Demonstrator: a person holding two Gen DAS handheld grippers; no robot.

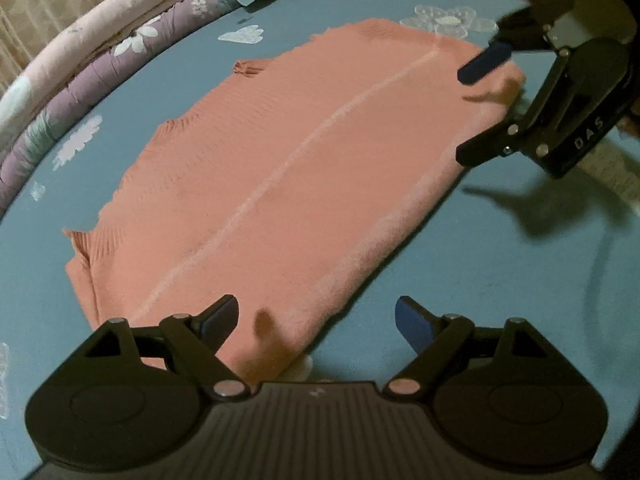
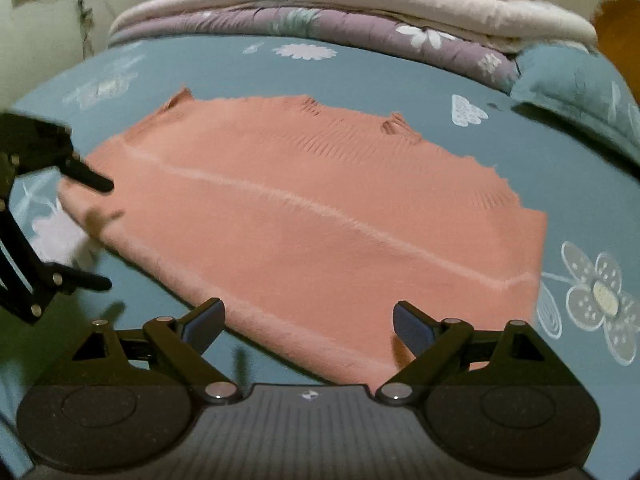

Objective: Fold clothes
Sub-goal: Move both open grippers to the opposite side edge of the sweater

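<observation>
A salmon-pink knitted sweater lies flat and folded on the blue bedsheet, a pale seam line running along its length. My left gripper is open just above the sweater's near corner, nothing between its fingers. My right gripper is open over the sweater's near edge, also holding nothing. In the left wrist view the right gripper hovers at the sweater's far right corner. In the right wrist view the left gripper hangs at the sweater's left end.
The blue sheet with white flower prints covers the bed. Rolled quilts, purple and pale pink, lie along the bed's far side. A blue pillow sits at the far right corner. Bare sheet surrounds the sweater.
</observation>
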